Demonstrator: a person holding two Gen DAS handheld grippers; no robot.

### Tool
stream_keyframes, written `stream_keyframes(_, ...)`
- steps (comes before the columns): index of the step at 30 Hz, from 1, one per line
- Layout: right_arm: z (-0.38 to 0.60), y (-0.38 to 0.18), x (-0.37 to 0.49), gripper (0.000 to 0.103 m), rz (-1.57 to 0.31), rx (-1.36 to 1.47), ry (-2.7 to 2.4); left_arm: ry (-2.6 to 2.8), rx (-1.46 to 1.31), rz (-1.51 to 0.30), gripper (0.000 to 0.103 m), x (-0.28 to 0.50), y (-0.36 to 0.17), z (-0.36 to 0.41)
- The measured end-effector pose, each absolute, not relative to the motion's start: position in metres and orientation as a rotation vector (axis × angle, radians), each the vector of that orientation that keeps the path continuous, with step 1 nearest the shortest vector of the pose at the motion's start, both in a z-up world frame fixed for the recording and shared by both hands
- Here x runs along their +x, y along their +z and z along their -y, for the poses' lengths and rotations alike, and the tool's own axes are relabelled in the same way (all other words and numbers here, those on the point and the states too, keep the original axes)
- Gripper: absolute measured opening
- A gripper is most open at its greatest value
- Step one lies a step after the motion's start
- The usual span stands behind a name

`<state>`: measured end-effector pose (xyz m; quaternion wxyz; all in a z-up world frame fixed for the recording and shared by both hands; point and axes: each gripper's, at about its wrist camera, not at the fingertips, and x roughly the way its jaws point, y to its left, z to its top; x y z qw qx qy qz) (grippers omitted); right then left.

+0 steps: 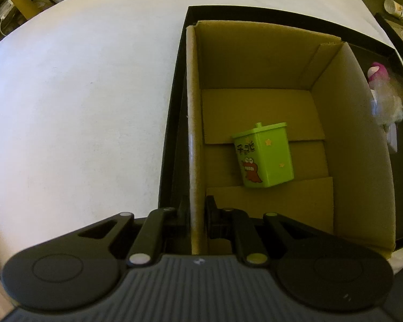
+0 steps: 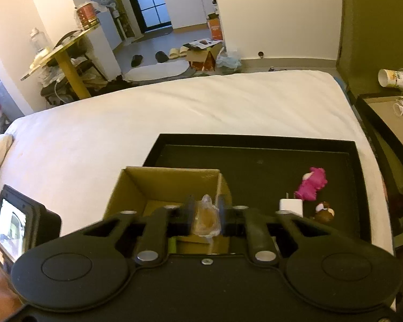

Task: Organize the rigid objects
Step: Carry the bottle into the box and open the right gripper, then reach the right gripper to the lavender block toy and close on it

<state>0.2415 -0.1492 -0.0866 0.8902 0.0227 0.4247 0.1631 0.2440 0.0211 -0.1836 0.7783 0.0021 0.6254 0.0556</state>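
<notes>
White bedding (image 2: pixel 121 112) covers a bed in a cluttered room, and on it sits a shallow black tray (image 2: pixel 255 141) with a cardboard box (image 1: pixel 255 61) standing in its left part. Inside the box a green tin (image 1: pixel 263 155) with a cartoon figure already lies on its side on the bottom flaps, so the box looks to be the collecting place.

The left gripper (image 1: pixel 197 214) points steeply down and is clamped on the near left wall of the box, probably to steady it while things go in. The right gripper (image 2: pixel 205 214) hovers at the box's near edge with its jaws pressed narrow on a small brownish item in clear wrap (image 2: pixel 205 216), apparently on its way into the box.

Only the right wrist view shows what waits on the tray's open floor: a pink toy (image 2: pixel 311 181), a white charger (image 2: pixel 291 205) and a small brown figure (image 2: pixel 323 210), near one another. Only the left wrist view looks down onto the box floor and shows the tin plainly.
</notes>
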Motion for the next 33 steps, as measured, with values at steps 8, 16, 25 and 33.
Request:
stream_keyframes(8,0.142,-0.083,0.243,0.007,-0.859,0.023,0.352,0.116,-0.009,-1.352,0.010,0.244,-0.183,-0.027)
stream_keyframes(16,0.184,-0.100,0.243,0.007,-0.909,0.124,0.281,0.121,-0.012,-1.348,0.010,0.243,-0.182,-0.025)
stream_keyframes(25,0.191,-0.108,0.243,0.007,-0.924,0.126,0.267,0.118,-0.012,-1.347,0.010,0.241,-0.185,-0.024)
stream_keyframes(33,0.214,-0.123,0.243,0.010,-0.965,0.163,0.227,0.118,-0.005,-1.345,0.010,0.241,-0.184,-0.024)
